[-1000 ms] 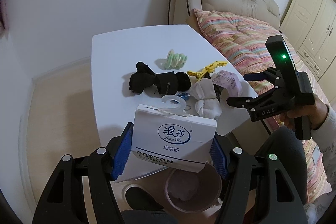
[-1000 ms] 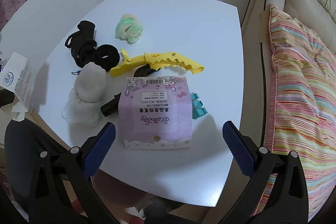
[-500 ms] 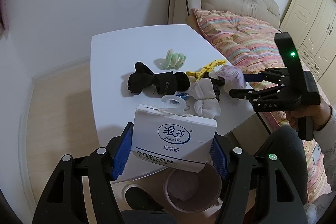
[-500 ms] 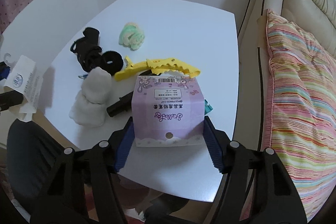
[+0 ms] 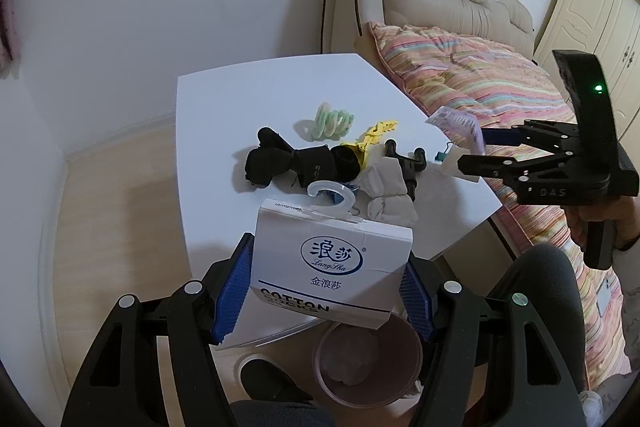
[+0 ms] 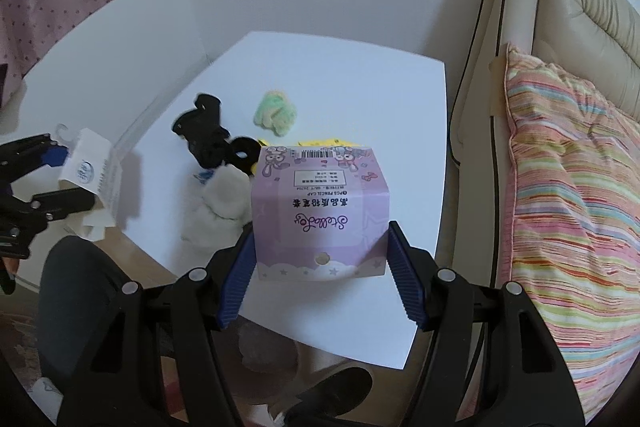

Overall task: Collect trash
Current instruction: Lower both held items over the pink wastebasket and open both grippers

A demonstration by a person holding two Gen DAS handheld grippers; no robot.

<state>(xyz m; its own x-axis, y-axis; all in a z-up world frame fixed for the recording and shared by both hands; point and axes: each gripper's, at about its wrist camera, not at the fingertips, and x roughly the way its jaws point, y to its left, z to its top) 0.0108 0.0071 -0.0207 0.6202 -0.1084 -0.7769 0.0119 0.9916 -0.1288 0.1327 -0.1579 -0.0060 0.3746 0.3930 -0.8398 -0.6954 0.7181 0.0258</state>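
My left gripper [image 5: 326,291] is shut on a white cotton-socks package [image 5: 330,263] with a clear plastic hook, held above the table's near edge and over a pink trash bin [image 5: 366,363] on the floor. My right gripper [image 6: 320,267] is shut on a purple pencil-cap box [image 6: 320,211], lifted off the white table [image 6: 360,75]. In the left wrist view the right gripper [image 5: 480,151] holds that box [image 5: 460,127] at the table's right edge. The left gripper with its package [image 6: 92,175] shows at left in the right wrist view.
On the table lie black socks [image 5: 292,163], white socks [image 5: 388,195], a green scrunchie [image 5: 332,121], a yellow hair claw [image 5: 374,137] and a black clip [image 5: 408,163]. A bed with a striped quilt [image 5: 500,83] stands right. My knees are below the table.
My right gripper closed on the purple box and lifted it off the table, moving toward the right edge. The left gripper stayed still with the socks package.
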